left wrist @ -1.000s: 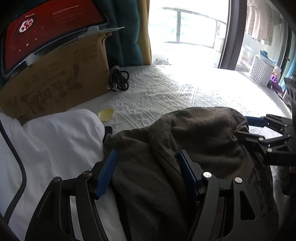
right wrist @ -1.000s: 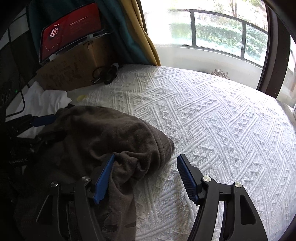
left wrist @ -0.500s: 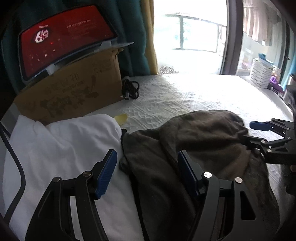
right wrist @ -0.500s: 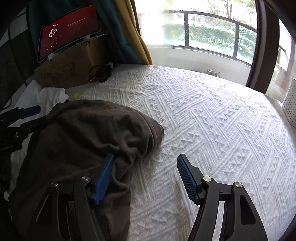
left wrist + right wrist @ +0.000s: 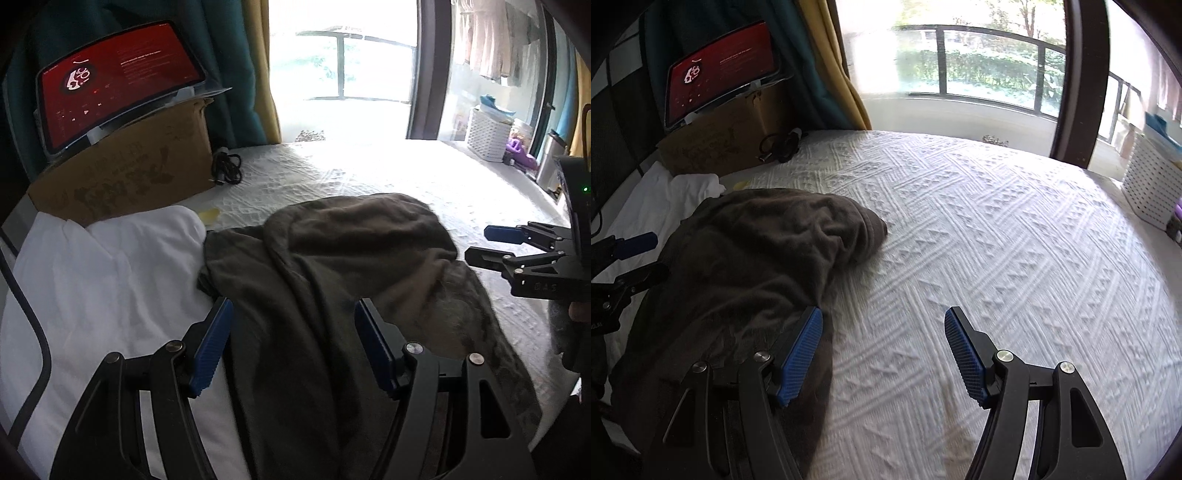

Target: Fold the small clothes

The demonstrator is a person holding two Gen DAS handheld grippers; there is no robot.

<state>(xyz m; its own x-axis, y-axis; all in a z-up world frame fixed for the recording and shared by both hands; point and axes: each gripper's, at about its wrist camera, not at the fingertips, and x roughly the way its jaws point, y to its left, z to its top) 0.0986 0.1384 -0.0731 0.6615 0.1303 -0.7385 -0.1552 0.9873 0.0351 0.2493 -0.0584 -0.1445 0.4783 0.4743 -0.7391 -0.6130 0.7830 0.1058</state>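
Observation:
A dark brown garment point(image 5: 351, 258) lies crumpled on the white textured bedcover point(image 5: 1015, 240). My left gripper point(image 5: 293, 343) hovers open over its near left part, with cloth below the pads but not pinched. My right gripper point(image 5: 882, 350) is open too; its left pad sits over the garment point(image 5: 750, 258) edge and its right pad over bare bedcover. Each gripper shows in the other's view: the right gripper point(image 5: 487, 243) beside the garment's right side, the left gripper point(image 5: 653, 255) at its left side. A white cloth point(image 5: 103, 277) lies left of the garment.
A cardboard box point(image 5: 122, 177) with a red-screened tablet point(image 5: 118, 81) on it stands at the back left, a coiled black cable point(image 5: 227, 170) beside it. A black cord point(image 5: 33, 332) crosses the white cloth. A white basket point(image 5: 1152, 188) sits past the bed's right edge. A window lies beyond.
Both grippers drew back from the garment and apart: the left now sits nearer the white cloth, the right over the garment's edge and bare bedcover. Jaw openings look unchanged.

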